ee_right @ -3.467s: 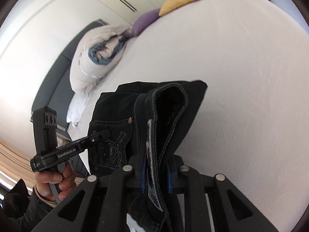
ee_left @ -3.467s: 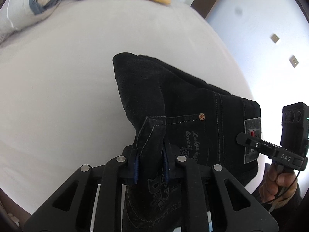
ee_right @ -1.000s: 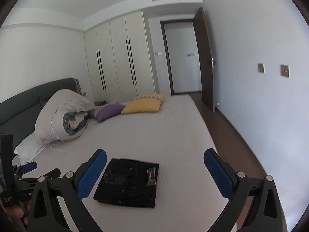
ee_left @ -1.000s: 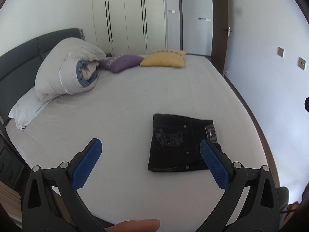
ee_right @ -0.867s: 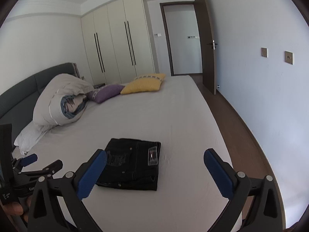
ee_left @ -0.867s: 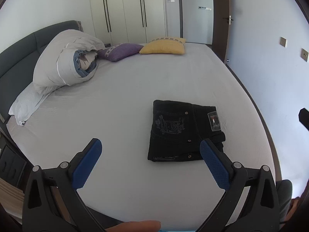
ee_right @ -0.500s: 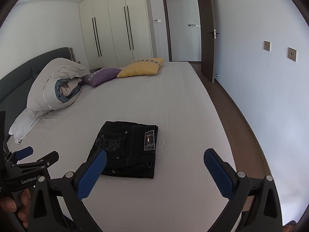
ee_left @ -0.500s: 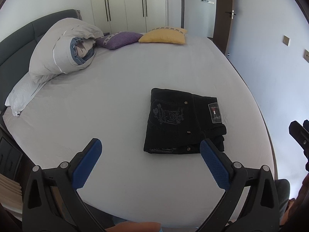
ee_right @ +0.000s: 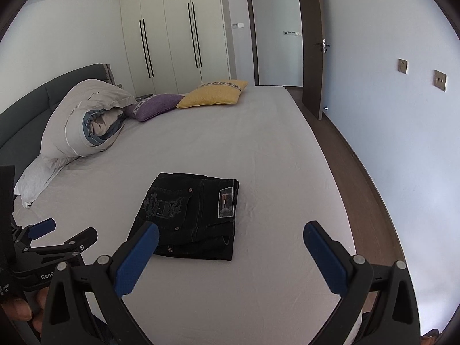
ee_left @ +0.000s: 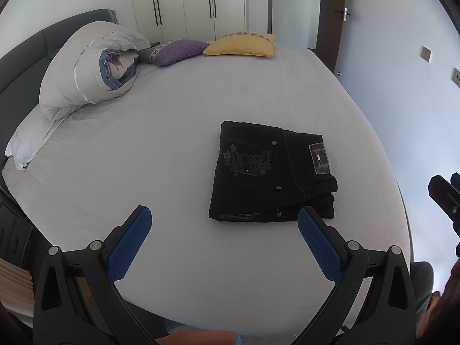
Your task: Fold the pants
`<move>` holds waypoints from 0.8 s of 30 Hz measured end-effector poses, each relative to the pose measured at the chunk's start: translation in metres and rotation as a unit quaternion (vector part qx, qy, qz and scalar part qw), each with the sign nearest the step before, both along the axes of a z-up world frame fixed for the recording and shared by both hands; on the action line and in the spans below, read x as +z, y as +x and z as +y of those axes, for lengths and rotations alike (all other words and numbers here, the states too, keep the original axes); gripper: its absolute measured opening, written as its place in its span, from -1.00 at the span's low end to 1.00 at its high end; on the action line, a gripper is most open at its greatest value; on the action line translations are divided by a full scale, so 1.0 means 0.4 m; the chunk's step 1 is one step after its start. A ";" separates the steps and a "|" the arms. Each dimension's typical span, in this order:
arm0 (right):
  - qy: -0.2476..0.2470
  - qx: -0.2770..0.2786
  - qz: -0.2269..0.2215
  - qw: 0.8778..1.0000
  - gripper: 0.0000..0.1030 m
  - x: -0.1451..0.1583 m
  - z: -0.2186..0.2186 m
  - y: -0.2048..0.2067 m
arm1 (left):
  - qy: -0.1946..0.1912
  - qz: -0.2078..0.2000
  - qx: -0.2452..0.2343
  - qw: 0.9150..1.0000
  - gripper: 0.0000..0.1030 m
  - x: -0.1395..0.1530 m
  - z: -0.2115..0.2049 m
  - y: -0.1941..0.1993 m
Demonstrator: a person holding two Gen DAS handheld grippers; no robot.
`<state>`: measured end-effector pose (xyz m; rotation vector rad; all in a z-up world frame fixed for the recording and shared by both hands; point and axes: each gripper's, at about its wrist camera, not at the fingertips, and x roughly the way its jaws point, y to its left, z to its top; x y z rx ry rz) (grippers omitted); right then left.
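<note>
The black pants lie folded into a compact rectangle on the white bed sheet, back pocket and label patch facing up. They also show in the right wrist view. My left gripper is open and empty, held back above the bed's near edge, short of the pants. My right gripper is open and empty, also drawn back from the pants. The left gripper also shows at the left edge of the right wrist view.
A rolled duvet and a white pillow lie at the bed's far left. A purple cushion and a yellow cushion sit at the head. An open door and a wall stand to the right.
3.5 s ago both grippers were shut on the pants' edges. They have let go, opened, and pulled back; the pants now lie folded on the bed.
</note>
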<state>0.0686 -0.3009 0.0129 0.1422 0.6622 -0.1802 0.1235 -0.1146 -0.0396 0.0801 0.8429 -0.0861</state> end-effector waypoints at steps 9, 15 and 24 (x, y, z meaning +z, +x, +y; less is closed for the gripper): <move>0.001 0.006 0.007 1.000 1.00 -0.003 0.007 0.005 | 0.000 0.004 -0.001 1.000 1.00 -0.016 -0.009 0.009; 0.000 0.008 0.013 1.000 1.00 -0.010 0.012 0.007 | -0.001 0.007 -0.001 1.000 1.00 -0.024 -0.009 0.011; 0.001 0.012 0.018 1.000 1.00 -0.016 0.019 0.006 | -0.002 0.008 0.000 1.000 1.00 -0.028 -0.007 0.013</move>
